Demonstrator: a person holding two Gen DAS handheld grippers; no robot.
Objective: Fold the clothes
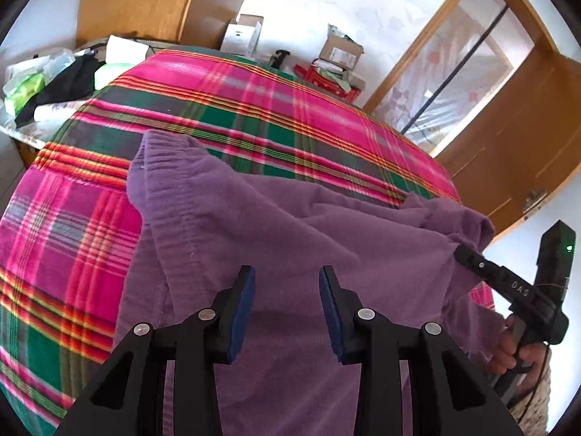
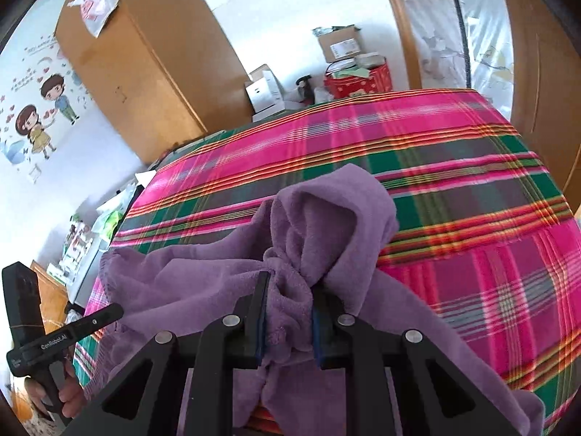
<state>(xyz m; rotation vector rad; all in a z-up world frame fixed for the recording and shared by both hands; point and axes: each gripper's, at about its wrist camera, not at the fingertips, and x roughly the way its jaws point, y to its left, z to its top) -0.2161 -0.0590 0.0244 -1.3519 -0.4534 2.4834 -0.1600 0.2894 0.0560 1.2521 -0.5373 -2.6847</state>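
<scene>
A purple garment (image 1: pixel 290 218) lies crumpled on a bed under a pink, green and red plaid blanket (image 1: pixel 254 109). My left gripper (image 1: pixel 287 276) hovers over the garment near its ribbed hem (image 1: pixel 159 167), open, with nothing pinched between its blue pads. My right gripper (image 2: pixel 290 283) is shut on a bunched fold of the purple garment (image 2: pixel 326 210), which rises in a peak ahead of the fingers. In the left wrist view the right gripper (image 1: pixel 459 249) pulls the cloth's right corner, with a hand on its grip. In the right wrist view the left gripper (image 2: pixel 116 310) sits by the garment's left edge.
Cardboard boxes (image 2: pixel 341 45) and a red box (image 2: pixel 359 80) stand past the bed's far end. A cluttered side table (image 1: pixel 43 83) sits at the bed's left. A wooden wardrobe (image 2: pixel 145 54) and wooden door frames (image 1: pixel 508 127) line the walls.
</scene>
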